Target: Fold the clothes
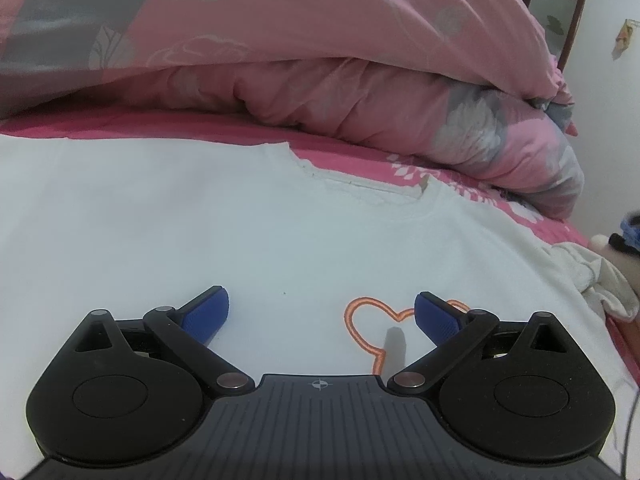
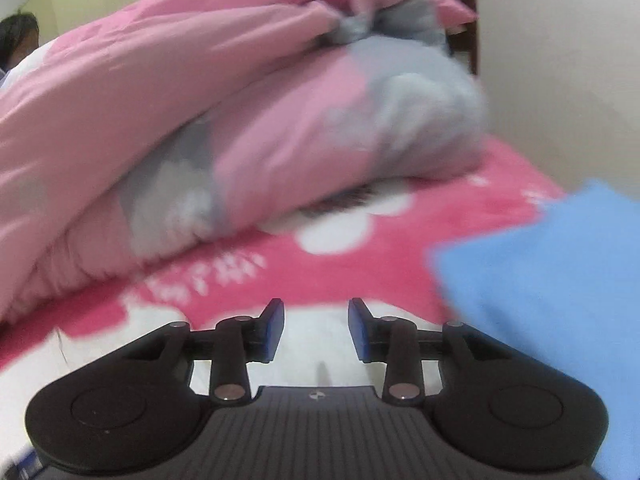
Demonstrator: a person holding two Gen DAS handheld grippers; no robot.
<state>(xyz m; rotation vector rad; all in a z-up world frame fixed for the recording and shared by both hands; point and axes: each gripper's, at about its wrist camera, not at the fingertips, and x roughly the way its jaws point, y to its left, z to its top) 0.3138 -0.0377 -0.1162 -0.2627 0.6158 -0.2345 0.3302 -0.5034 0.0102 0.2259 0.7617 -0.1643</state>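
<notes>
Blue pads of the left gripper [image 1: 322, 316] stand wide apart at the bottom of the left wrist view, with nothing between them but the white T-shirt [image 1: 240, 220] spread flat beneath. An orange heart outline [image 1: 374, 334] stitched on the shirt shows in the gap, close to the pad at lower right. The shirt's neckline [image 1: 360, 188] lies above centre, and a bunched sleeve [image 1: 600, 280] sits at the right edge. Beyond the shirt runs a strip of pink bedsheet [image 1: 344, 142], and a pink and grey floral quilt [image 1: 320, 40] fills the top of the frame. In the blurred right wrist view the right gripper [image 2: 316, 330] has its jaws partly apart and empty, over white cloth at the bottom of the frame. A blue garment [image 2: 560, 272] lies at the right, separate from the pads, on the pink sheet with white flowers [image 2: 340, 228]. The quilt heaps across the upper left and centre.
</notes>
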